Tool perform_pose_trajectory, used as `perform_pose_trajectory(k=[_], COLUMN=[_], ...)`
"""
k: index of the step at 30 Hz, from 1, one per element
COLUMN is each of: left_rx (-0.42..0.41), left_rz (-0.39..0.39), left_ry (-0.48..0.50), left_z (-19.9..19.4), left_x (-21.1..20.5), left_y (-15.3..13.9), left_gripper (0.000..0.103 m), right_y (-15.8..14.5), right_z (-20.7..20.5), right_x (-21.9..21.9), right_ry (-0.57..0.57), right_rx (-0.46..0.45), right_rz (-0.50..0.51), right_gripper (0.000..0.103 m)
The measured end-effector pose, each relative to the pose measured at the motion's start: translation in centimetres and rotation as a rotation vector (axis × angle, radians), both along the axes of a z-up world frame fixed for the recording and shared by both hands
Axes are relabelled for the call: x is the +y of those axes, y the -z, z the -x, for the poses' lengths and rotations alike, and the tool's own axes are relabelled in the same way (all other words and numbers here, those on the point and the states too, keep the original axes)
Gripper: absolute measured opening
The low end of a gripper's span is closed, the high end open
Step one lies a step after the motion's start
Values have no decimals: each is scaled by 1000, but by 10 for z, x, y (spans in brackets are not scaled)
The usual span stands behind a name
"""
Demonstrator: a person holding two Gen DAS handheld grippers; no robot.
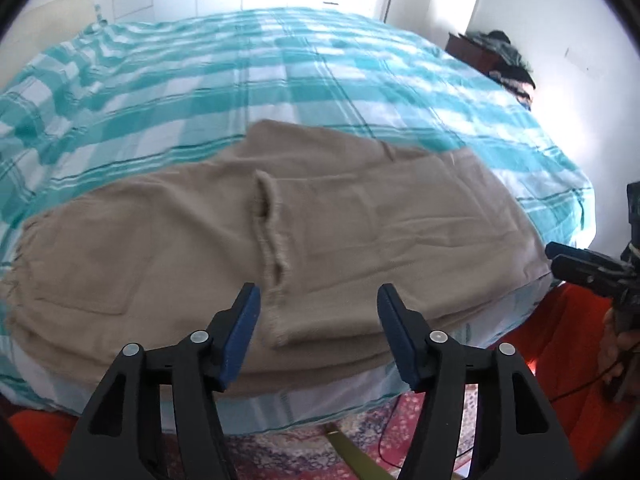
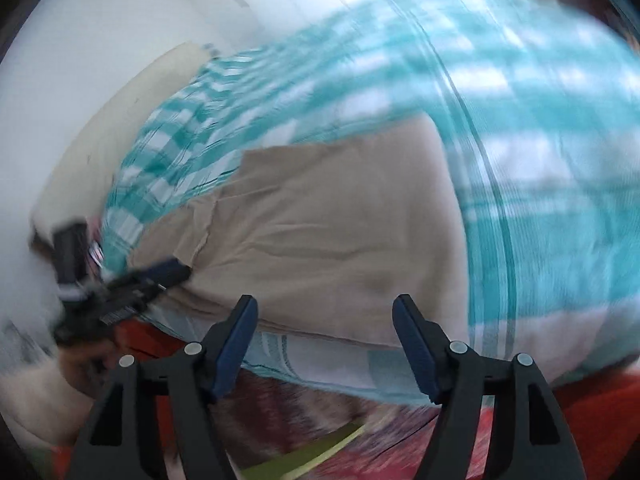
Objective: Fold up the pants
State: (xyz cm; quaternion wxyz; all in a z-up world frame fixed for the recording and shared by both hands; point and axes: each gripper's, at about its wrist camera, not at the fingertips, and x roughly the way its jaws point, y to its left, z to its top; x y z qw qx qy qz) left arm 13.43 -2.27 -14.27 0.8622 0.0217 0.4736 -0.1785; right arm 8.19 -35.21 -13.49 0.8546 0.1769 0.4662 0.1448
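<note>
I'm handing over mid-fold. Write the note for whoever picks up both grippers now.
Left gripper: open, empty, above the near edge of the pants.
Right gripper: open, empty, at the bed's near edge.
Pants: tan, lying flat near the front edge of the checked bedspread, one part already folded over the rest.
Done: at least one fold.
Left: check the shape, then make any further fold and smooth it.

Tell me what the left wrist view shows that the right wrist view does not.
Only the left wrist view shows the dark pile of clothes beside the far corner of the bed, and the open left gripper up close. Only the right wrist view shows the open right gripper up close. Both show the tan pants lying on the checked bedsheet, with nothing between the fingers.
</note>
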Motion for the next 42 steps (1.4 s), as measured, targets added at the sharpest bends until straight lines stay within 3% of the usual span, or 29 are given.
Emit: perform_pose_trajectory(k=[4, 7, 11, 14, 20, 25, 28, 32, 37, 38, 40, 42], left_rx=[46, 74, 129, 148, 197, 262, 266, 211, 230, 222, 195, 151], left_rz=[37, 148, 368, 466, 513, 466, 513, 600, 596, 586, 578, 596], left_ry=[-112, -270, -502, -573, -578, -633, -652, -660, -665, -667, -663, -644], left_z=[-5, -9, -9, -5, -17, -23, -25, -31, -42, -44, -42, -37], left_x=[57, 126, 225, 264, 276, 275, 279, 287, 285, 282, 281, 279], left_y=[-5, -10, -12, -8, 14, 41, 51, 50, 57, 55, 49, 33], left_gripper=[65, 65, 63, 56, 35, 34, 37, 37, 36, 32, 5, 3], right_y=[-6, -14, -13, -9, -5, -5, -5, -3, -3, -3, -4, -4], right_z=[8, 12, 9, 7, 2, 3, 5, 7, 6, 6, 5, 6], right_x=[6, -5, -12, -11, -4, -5, -10, -15, -15, -14, -12, -10], right_ry=[13, 71, 122, 119, 84, 82, 93, 106, 104, 101, 91, 84], right_rx=[-94, -151, -137, -127, -121, -118, -120, -111, -109, -109, -111, -114], right_rz=[64, 49, 37, 34, 32, 19, 10, 1, -3, -2, 4, 9], right_gripper=[70, 70, 72, 72, 72, 72, 72, 72, 72, 72, 72, 73])
